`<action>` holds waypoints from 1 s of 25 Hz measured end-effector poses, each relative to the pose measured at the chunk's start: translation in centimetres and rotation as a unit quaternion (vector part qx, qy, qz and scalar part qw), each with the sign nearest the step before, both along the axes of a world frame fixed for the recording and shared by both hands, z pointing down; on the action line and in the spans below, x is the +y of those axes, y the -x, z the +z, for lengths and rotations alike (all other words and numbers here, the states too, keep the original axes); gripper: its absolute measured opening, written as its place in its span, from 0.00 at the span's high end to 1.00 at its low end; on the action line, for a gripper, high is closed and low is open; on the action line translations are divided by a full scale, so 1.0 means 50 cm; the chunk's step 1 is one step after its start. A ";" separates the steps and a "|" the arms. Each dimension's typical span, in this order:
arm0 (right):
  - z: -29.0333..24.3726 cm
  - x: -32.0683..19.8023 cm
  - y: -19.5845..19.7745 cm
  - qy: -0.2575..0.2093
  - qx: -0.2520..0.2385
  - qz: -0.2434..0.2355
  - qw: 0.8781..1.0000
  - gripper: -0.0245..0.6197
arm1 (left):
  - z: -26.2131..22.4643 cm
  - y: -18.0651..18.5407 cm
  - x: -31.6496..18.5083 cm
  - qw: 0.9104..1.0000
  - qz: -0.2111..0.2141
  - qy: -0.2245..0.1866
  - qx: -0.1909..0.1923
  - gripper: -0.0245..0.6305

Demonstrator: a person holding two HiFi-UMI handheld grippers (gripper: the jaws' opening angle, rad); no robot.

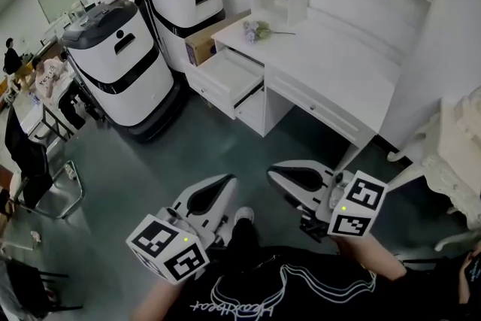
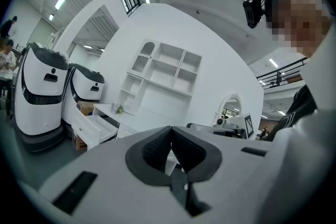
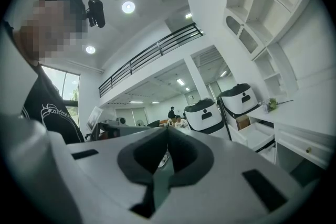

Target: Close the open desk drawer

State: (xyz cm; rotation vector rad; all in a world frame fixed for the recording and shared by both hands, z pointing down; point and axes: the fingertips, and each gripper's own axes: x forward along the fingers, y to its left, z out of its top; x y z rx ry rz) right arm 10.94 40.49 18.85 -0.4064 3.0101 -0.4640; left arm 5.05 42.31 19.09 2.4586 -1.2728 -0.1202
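Upper centre: drawer open, well off; left gripper and right gripper closed, empty. I'd push its front squarely.

The drawer juts from the left end of the desk (flowers lie on top). Behind it a box, seemingly touching the desk; a machine stands further left.

The right gripper fills the lower frame, its dark padded jaws pressed together with nothing between them. At the right edge stands a white desk with its drawer pulled open. Two white machines stand just beyond the desk.
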 end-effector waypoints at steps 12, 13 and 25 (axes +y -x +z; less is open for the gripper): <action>0.034 -0.185 0.074 0.016 -0.001 0.007 1.000 0.95 | 0.041 0.081 -0.181 1.000 0.002 0.017 0.001 0.96; 0.037 -0.208 0.083 0.020 0.000 0.009 1.000 0.95 | 0.044 0.091 -0.205 1.000 0.002 0.019 0.002 0.96; 0.067 -0.501 0.216 0.064 0.013 0.036 0.997 0.95 | 0.073 0.245 -0.509 0.998 0.015 0.054 0.013 0.96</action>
